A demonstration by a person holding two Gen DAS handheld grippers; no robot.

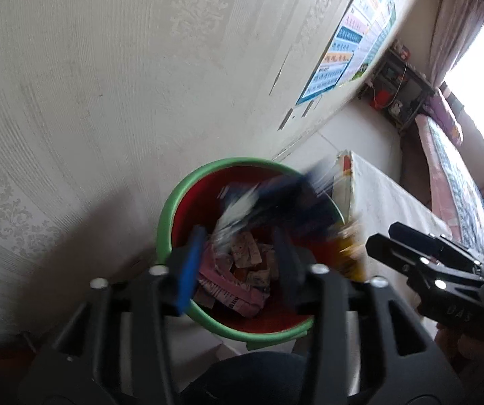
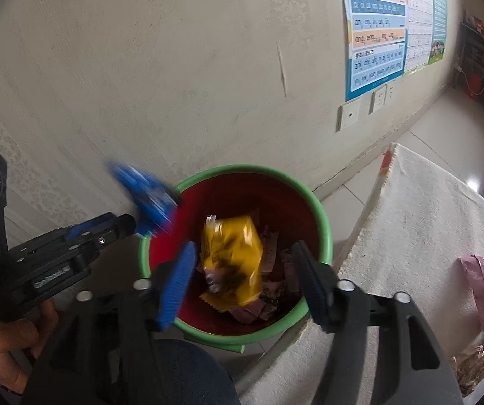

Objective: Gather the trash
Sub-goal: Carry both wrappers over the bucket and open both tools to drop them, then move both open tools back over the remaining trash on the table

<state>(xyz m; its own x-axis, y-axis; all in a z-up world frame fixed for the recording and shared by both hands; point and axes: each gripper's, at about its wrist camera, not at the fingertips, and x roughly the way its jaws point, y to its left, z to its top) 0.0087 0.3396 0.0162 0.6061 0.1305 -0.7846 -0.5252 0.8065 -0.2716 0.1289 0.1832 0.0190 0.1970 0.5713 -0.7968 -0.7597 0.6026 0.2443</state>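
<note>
A round red plastic bin with a green rim (image 2: 323, 222) is standing on the floor against the pale patterned wall (image 2: 140, 67), just beside the counter draped in a cream cloth (image 2: 427, 209). Crumpled pink and printed wrappers (image 1: 238, 270) are lying in its bottom. A shiny yellow snack packet (image 2: 233, 260) is sitting over them inside the bin, between the spread fingers of the right tool (image 2: 243, 280), which is gripping nothing. A blurred blue and white wrapper (image 1: 275, 199) is showing above the bin's mouth, ahead of the left tool (image 1: 238, 266), whose fingers are standing apart. A pink wrapper (image 2: 478, 287) is lying on the counter.
</note>
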